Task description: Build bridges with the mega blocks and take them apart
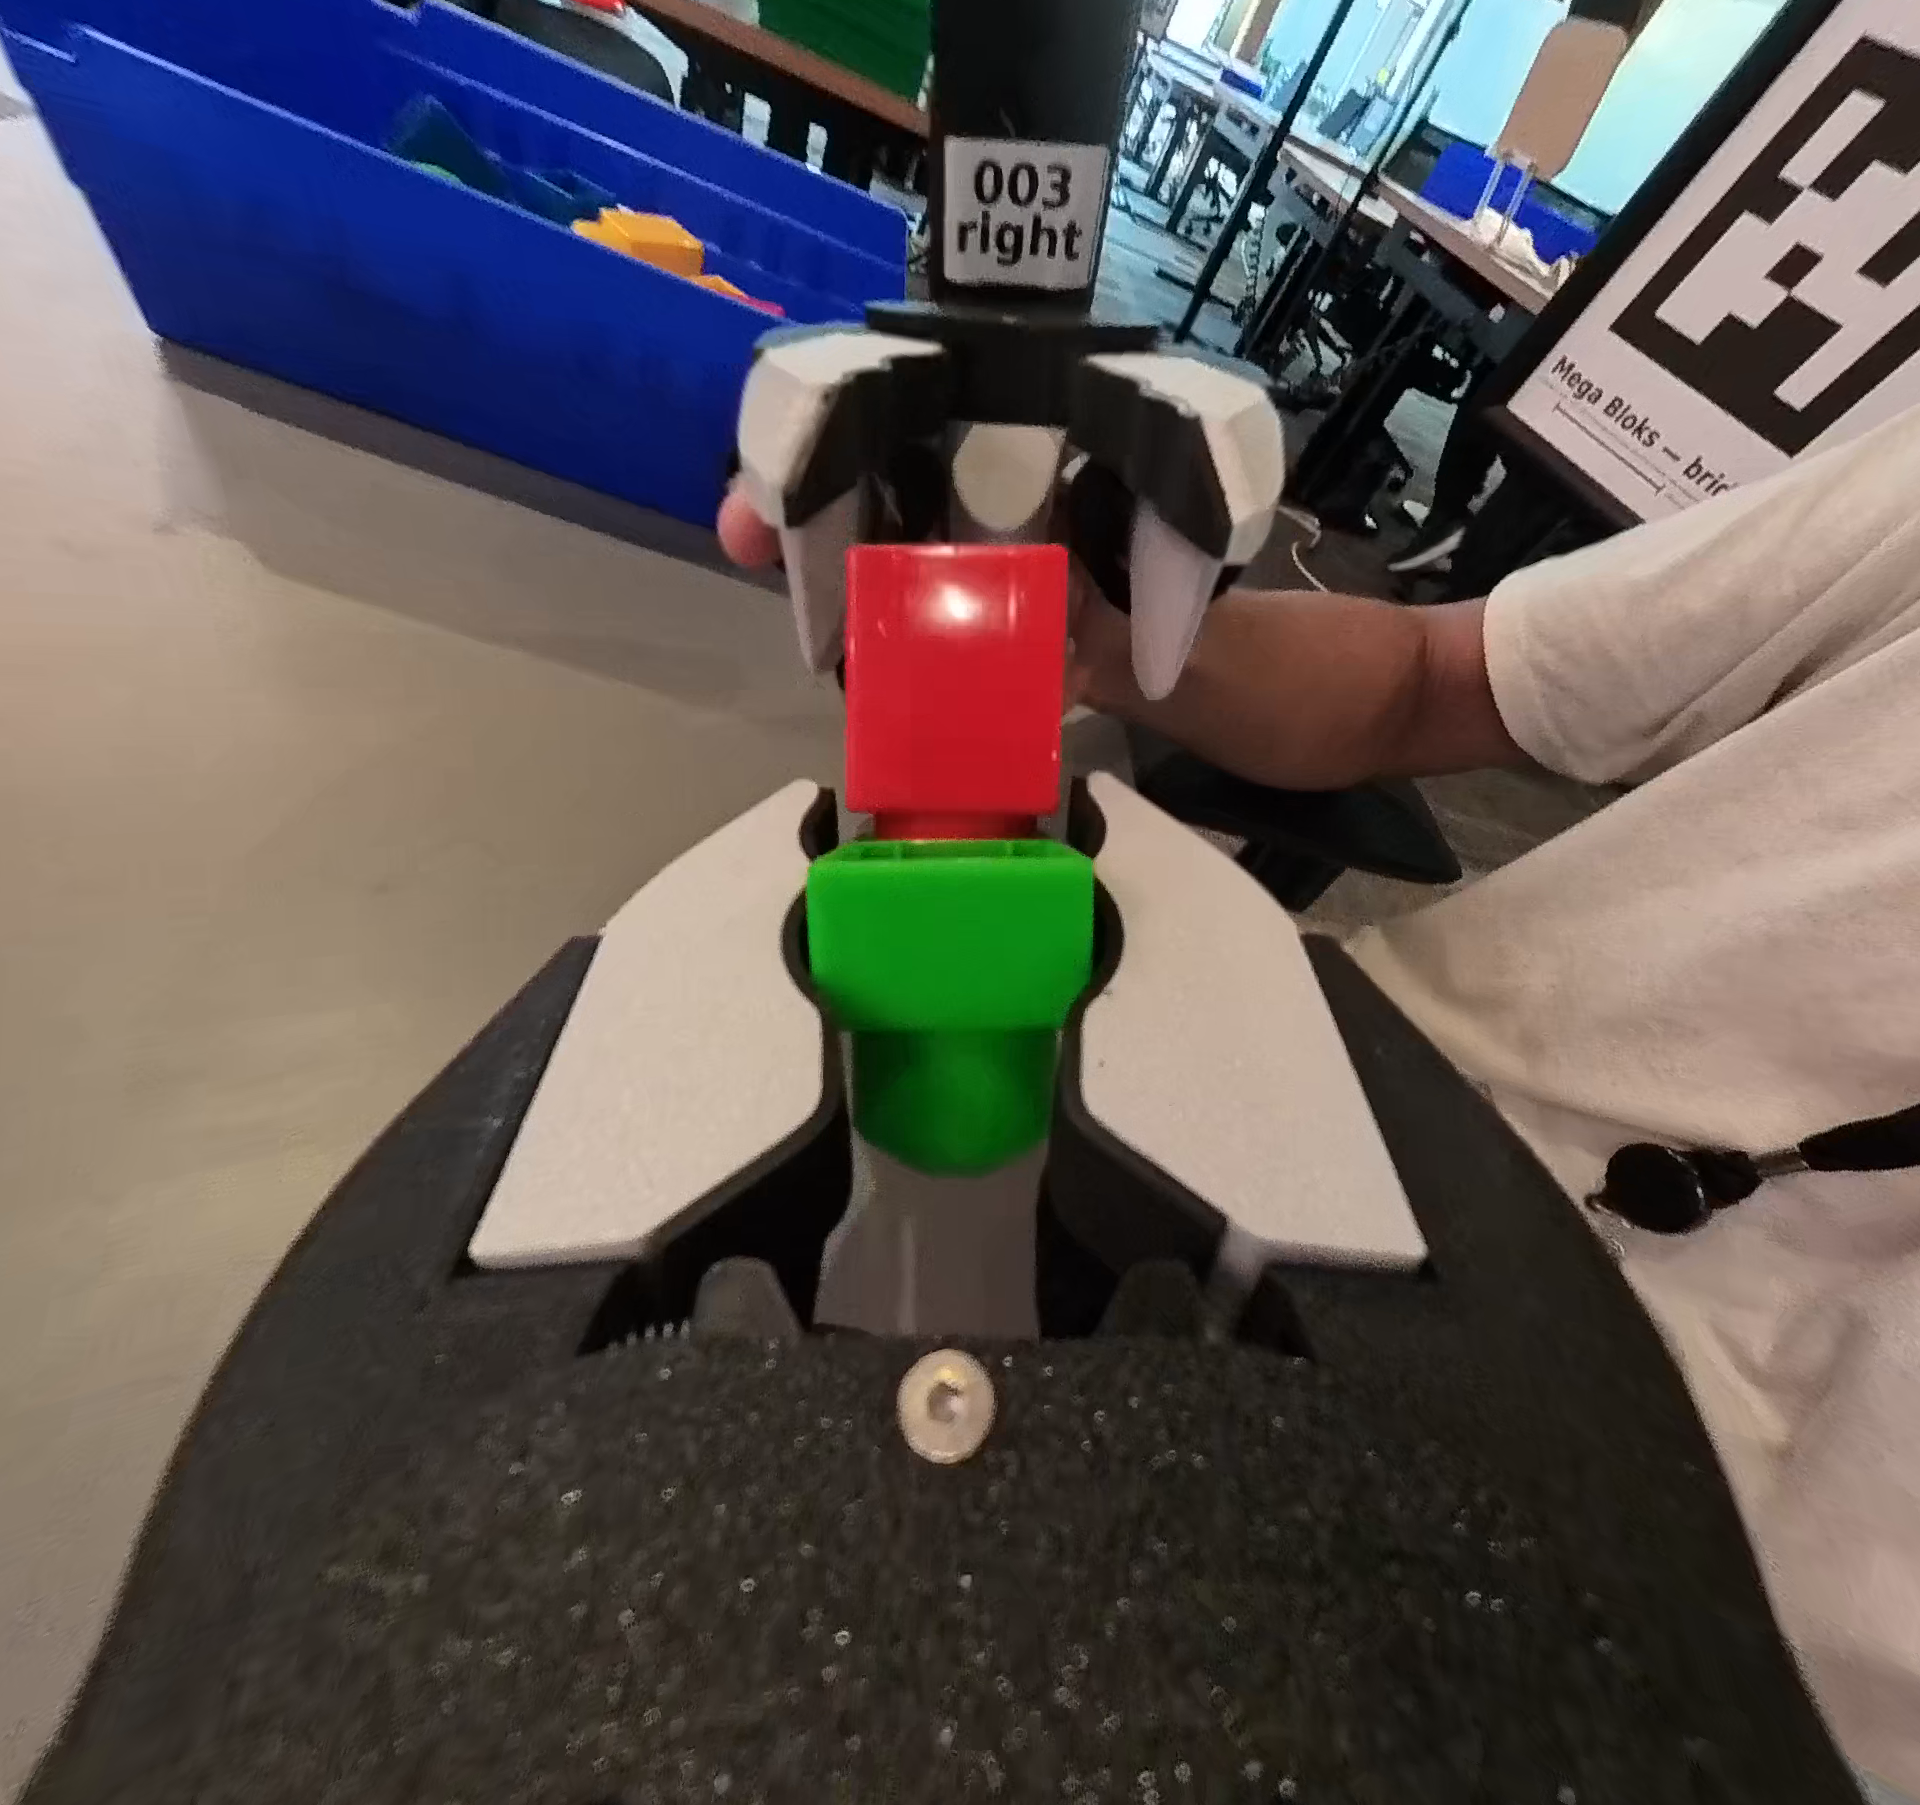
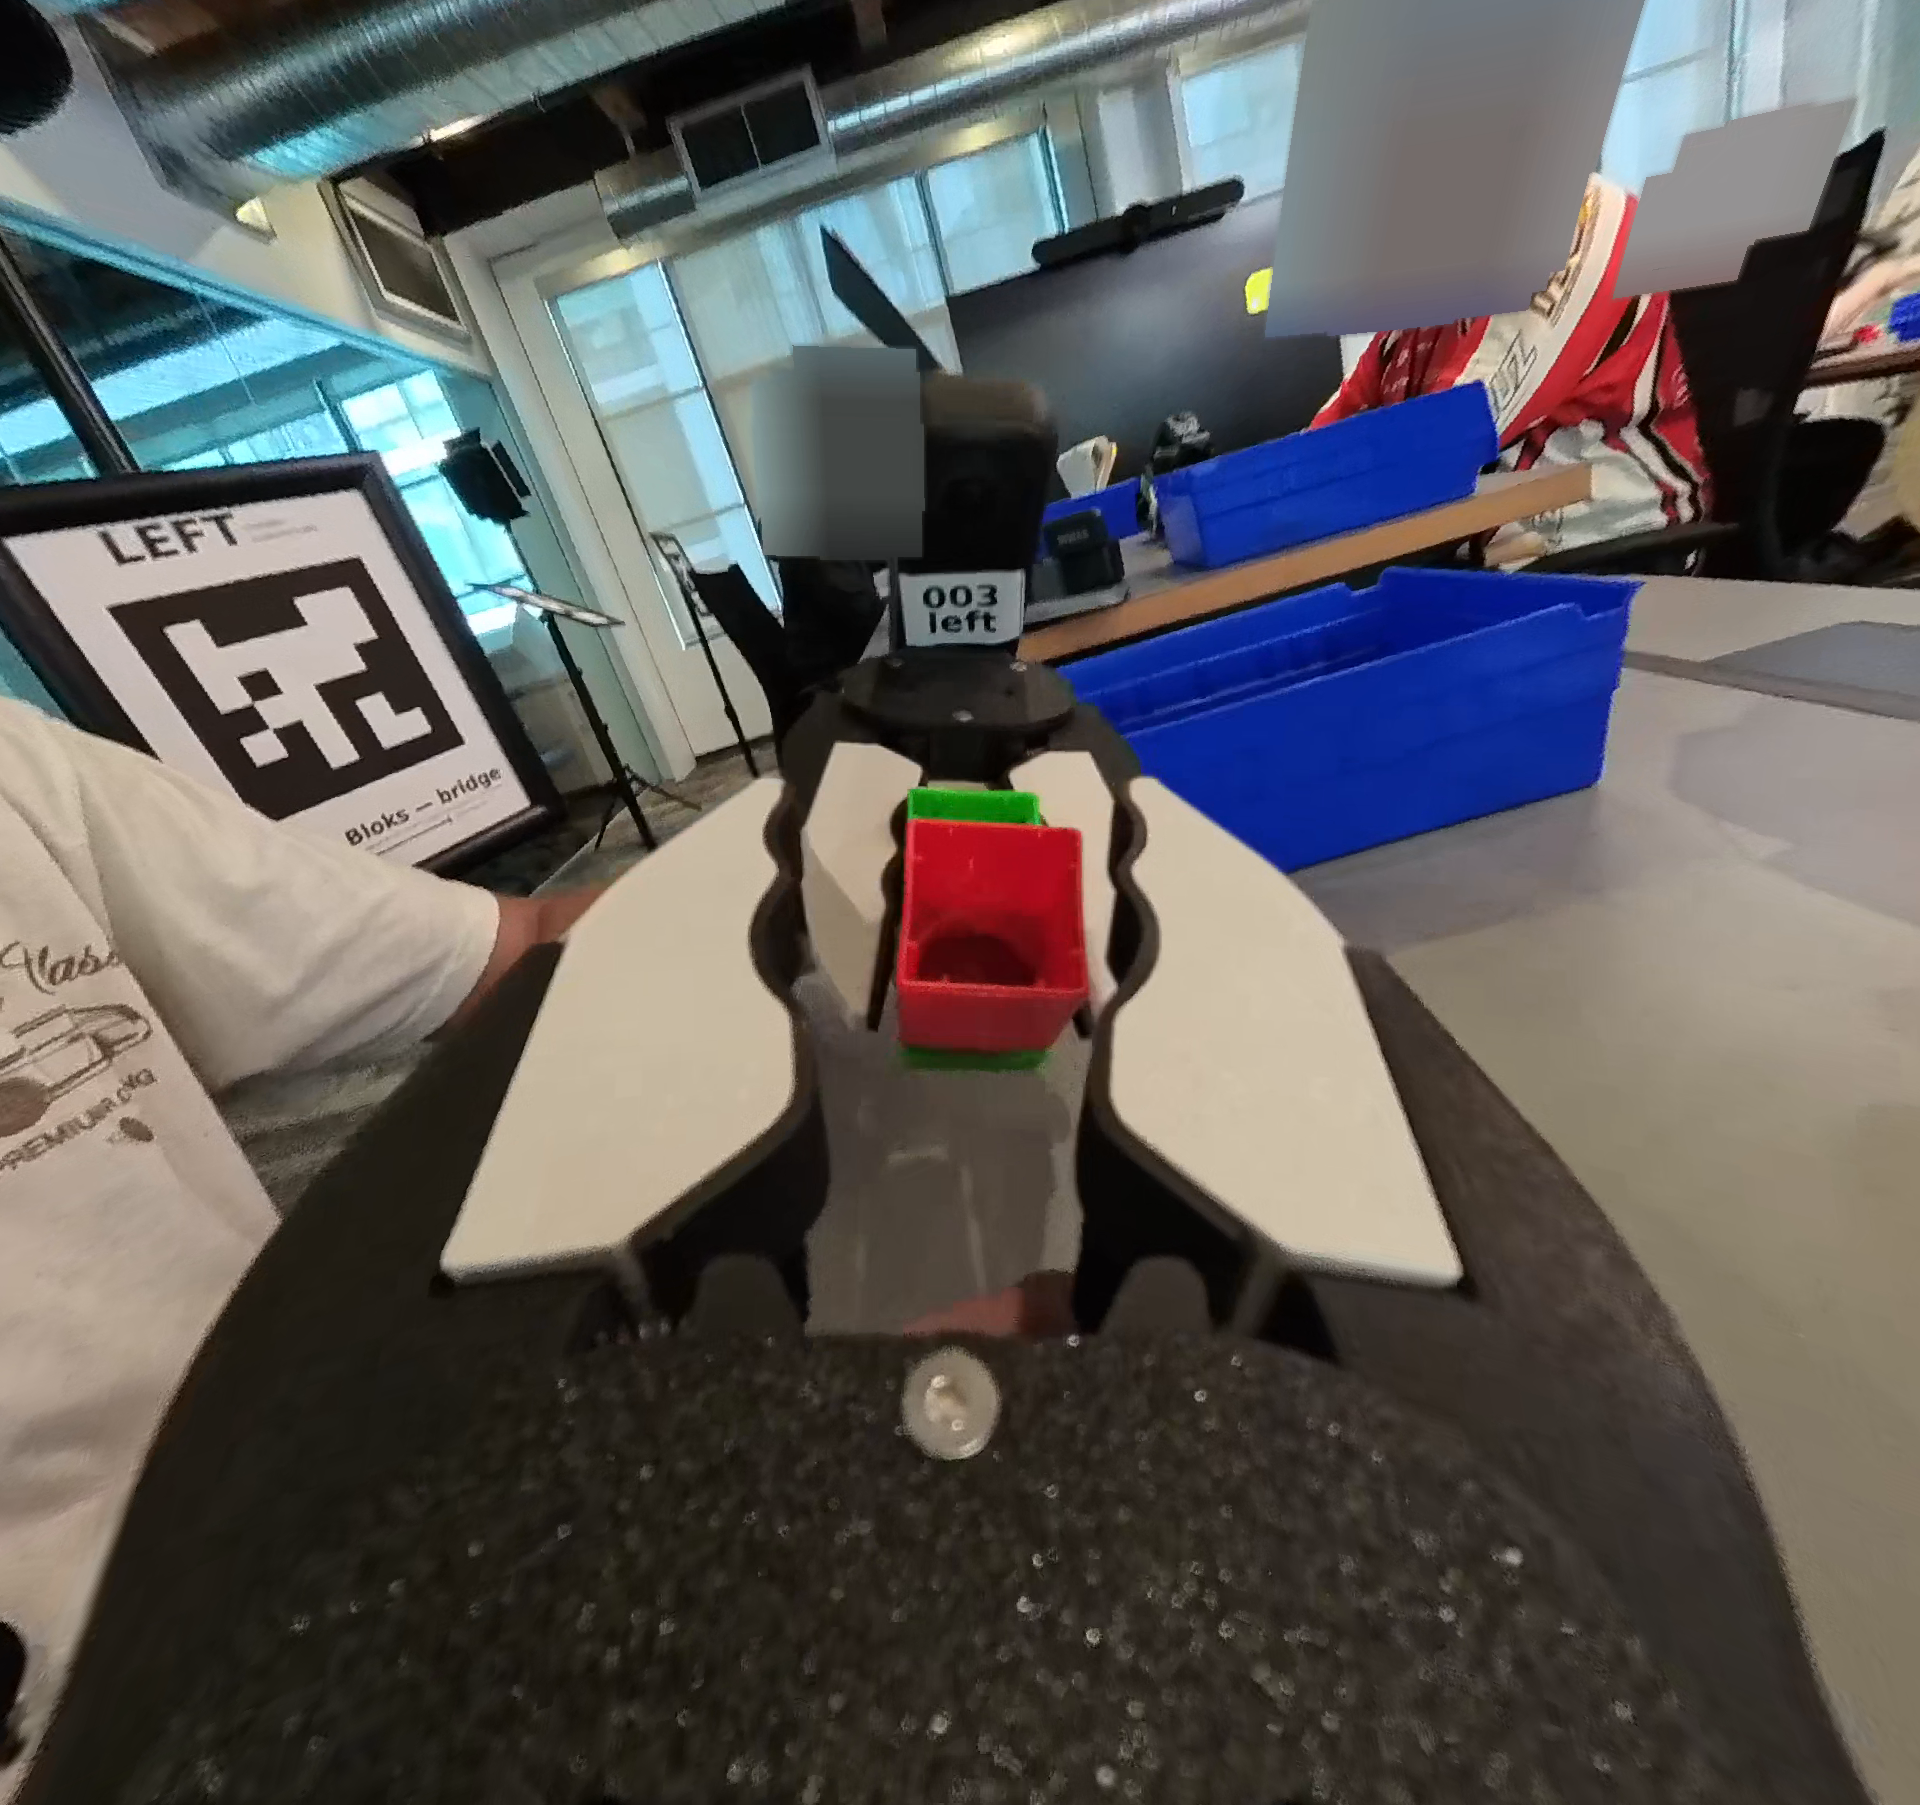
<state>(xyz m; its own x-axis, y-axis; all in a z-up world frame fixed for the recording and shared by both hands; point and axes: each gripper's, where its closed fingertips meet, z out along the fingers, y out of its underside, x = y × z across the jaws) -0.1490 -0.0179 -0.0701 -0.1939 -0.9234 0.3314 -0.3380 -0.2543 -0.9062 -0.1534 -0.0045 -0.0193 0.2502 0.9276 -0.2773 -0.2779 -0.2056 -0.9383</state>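
Held in the air above the bench, the left gripper [image 1: 951, 934] clamps the green block [image 1: 948, 945]; the right gripper [image 2: 992, 934] clamps the red block [image 2: 989, 934] (studs partly seated). Probably pulling apart: next needs a straight opposing pull.

Counts:
- Red block [image 1: 954, 680]: one.
- Green block [image 1: 951, 945]: one, joined to red one.
- Grippers: two, left gripper [image 1: 951, 882] and right gripper [image 2: 940, 966].
- Fingers: two per gripper.
- Blue bin on tabletop [image 1: 343, 228]: one.
- More blue bins on far table: at least two [image 2: 1320, 498].
- Framed marker sign [image 2: 281, 685]: one per view.
- Loose blocks inside bin [image 1: 644, 238]: several, exact number unclear.
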